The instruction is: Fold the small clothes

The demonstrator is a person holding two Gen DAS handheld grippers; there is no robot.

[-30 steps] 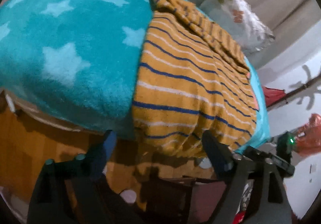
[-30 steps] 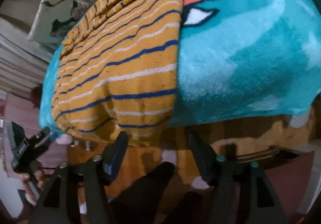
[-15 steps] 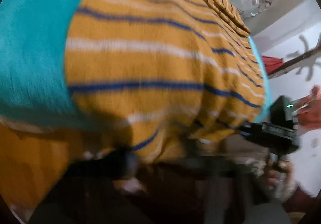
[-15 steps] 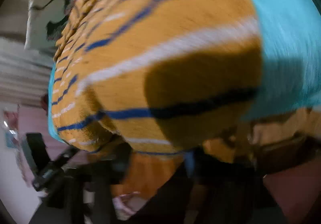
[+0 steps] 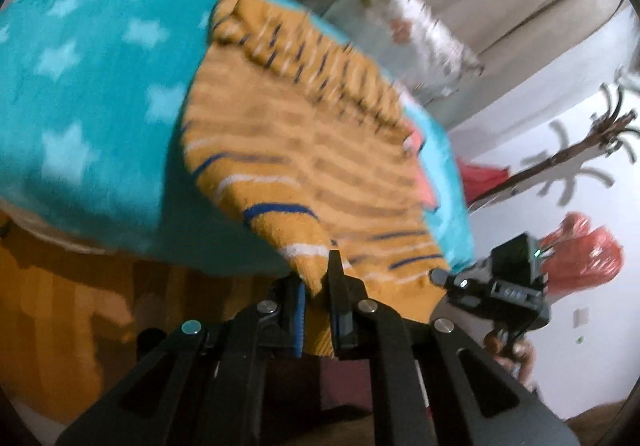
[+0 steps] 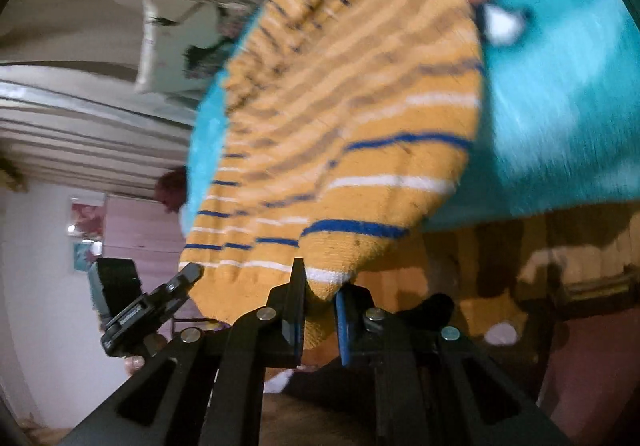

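Both tongs, wide apart and empty a second ago, are now clamped on the near hem corners of the mustard-yellow knit garment with blue and white stripes [image 5: 304, 150]: left tongs [image 5: 318, 302] on one, right tongs [image 6: 320, 306] on the other. It lies on the teal star-patterned fleece blanket [image 5: 92, 94], ready for folding away.

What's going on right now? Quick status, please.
Left gripper shut on striped garment hem corner. Right gripper shut on other corner. Garment on teal blanket. Nothing in the way.
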